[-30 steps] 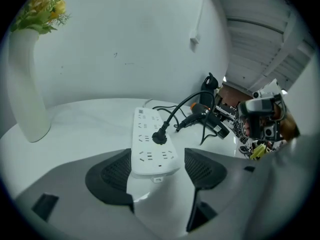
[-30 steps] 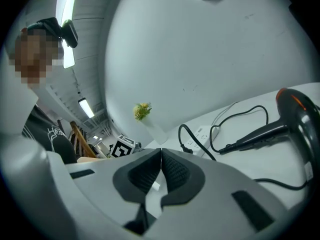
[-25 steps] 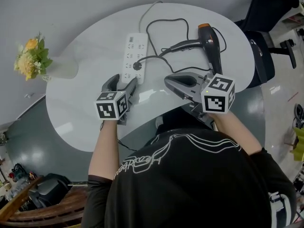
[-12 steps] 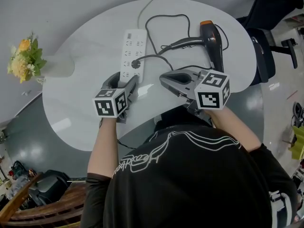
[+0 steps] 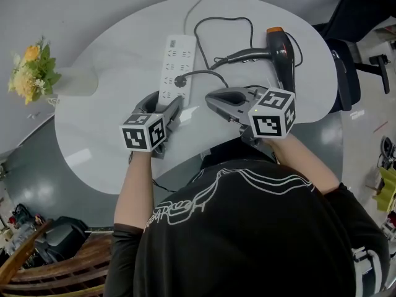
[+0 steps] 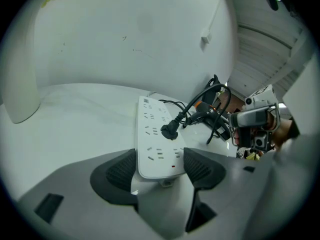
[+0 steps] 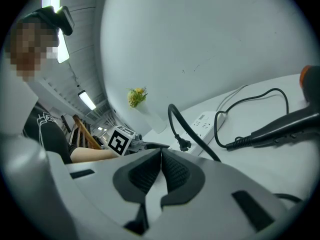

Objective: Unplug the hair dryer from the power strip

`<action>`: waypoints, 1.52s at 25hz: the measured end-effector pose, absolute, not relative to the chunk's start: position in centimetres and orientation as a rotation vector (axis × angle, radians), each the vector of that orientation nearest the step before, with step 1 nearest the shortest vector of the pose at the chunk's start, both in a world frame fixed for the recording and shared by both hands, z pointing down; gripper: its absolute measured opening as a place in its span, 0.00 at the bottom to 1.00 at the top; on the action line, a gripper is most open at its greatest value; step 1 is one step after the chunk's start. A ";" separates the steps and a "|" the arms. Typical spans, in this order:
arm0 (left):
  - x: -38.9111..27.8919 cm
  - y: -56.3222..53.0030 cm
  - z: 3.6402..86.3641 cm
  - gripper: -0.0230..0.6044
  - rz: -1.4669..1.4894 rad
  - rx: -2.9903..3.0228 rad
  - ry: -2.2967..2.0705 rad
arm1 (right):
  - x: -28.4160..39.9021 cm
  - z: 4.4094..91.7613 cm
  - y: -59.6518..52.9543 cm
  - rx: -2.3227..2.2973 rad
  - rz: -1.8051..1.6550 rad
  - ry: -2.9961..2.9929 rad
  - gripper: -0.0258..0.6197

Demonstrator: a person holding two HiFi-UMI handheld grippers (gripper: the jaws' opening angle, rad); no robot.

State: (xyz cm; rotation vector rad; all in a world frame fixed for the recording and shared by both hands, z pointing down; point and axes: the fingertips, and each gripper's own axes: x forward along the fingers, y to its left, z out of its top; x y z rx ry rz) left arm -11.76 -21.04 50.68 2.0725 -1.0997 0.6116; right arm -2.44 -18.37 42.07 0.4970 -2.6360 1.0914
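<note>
The black hair dryer with the orange nozzle end point(image 5: 281, 51) lies on its side by the far right edge of the white oval bench point(image 5: 111, 135). Its handle points toward the middle. Its black cord point(image 5: 216, 23) loops toward the far edge and curls back to a black plug point(image 5: 180, 83), which is seated in a socket of the long white power strip point(image 5: 176, 67). The strip lies lengthwise from the far edge toward the near edge, about midway between the bench's left and right edges.

The left tongs point(image 6: 159, 166) come in from the near edge with the jaws apart. The strip's near end sits between them, and the ribbed pads point(image 6: 119, 173) press against both of its long sides. The plug stands a few sockets beyond them.

The right tongs point(image 7: 161, 171) hover just beside the strip on its right, low over the bench, with the jaws pressed together on nothing. The cord arches past just ahead of their tip.

At the left edge stands a white vase point(image 5: 77, 82) with yellow flowers point(image 5: 28, 76), well apart from the strip. A black office chair point(image 5: 359, 11) stands past the right edge.
</note>
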 end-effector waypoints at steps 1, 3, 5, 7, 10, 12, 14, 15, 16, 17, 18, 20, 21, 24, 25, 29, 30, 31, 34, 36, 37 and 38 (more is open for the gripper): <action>-11.8 -21.0 50.7 0.52 0.611 2.071 -1.101 | -2.7 42.1 -18.4 0.488 1.088 -2.637 0.04; -11.8 -21.0 50.6 0.52 0.610 2.069 -1.104 | -3.2 42.2 -18.6 0.474 1.065 -2.648 0.04; -11.7 -21.0 50.6 0.52 0.609 2.068 -1.106 | -3.7 42.2 -19.0 0.463 1.011 -2.665 0.04; -11.7 -21.0 50.6 0.52 0.607 2.070 -1.106 | -4.2 42.1 -19.6 0.455 0.952 -2.683 0.04; -11.6 -21.1 50.6 0.52 0.601 2.070 -1.110 | -5.0 41.8 -20.5 0.438 0.911 -2.712 0.04; -11.7 -21.1 50.6 0.52 0.598 2.070 -1.115 | -5.6 42.0 -20.9 0.428 0.884 -2.723 0.04; -11.8 -21.1 50.7 0.52 0.595 2.071 -1.117 | -6.1 42.5 -21.4 0.428 0.831 -2.724 0.04; -11.8 -21.1 50.7 0.52 0.593 2.072 -1.118 | -6.4 42.8 -21.7 0.428 0.806 -2.723 0.04; -11.8 -21.2 50.7 0.52 0.591 2.072 -1.119 | -6.6 43.0 -21.9 0.424 0.790 -2.723 0.04; -11.8 -21.2 50.7 0.52 0.590 2.072 -1.121 | -6.8 43.3 -22.1 0.419 0.783 -2.723 0.04; -11.7 -21.1 50.7 0.52 0.588 2.072 -1.122 | -6.9 43.5 -22.3 0.415 0.779 -2.722 0.05; -11.8 -21.1 50.7 0.52 0.586 2.071 -1.122 | -7.3 44.0 -22.7 0.415 0.747 -2.716 0.12; -11.8 -21.1 50.7 0.52 0.586 2.071 -1.122 | -7.4 44.3 -22.9 0.416 0.711 -2.711 0.16; -11.9 -21.2 50.7 0.52 0.586 2.073 -1.125 | -8.1 45.2 -23.3 0.415 0.556 -2.696 0.17; -11.8 -21.2 50.7 0.52 0.584 2.073 -1.127 | -8.3 45.5 -23.5 0.413 0.524 -2.691 0.18; -11.8 -21.1 50.7 0.52 0.581 2.071 -1.126 | -9.1 46.4 -24.1 0.425 0.463 -2.677 0.18; -11.8 -21.1 50.8 0.52 0.581 2.070 -1.125 | -9.4 46.7 -24.2 0.429 0.434 -2.670 0.18; -11.9 -21.1 50.8 0.52 0.581 2.070 -1.125 | -9.6 46.9 -24.3 0.432 0.406 -2.665 0.18; -12.2 -21.2 51.0 0.52 0.581 2.072 -1.125 | -10.1 47.1 -24.6 0.433 0.347 -2.667 0.14; -12.2 -21.3 51.0 0.52 0.579 2.074 -1.125 | -10.4 47.1 -24.5 0.425 0.302 -2.666 0.14; -12.2 -21.3 51.0 0.52 0.579 2.074 -1.125 | -10.4 47.1 -24.4 0.421 0.286 -2.664 0.14; -12.1 -21.2 51.0 0.52 0.579 2.075 -1.126 | -10.4 47.2 -24.4 0.416 0.275 -2.662 0.15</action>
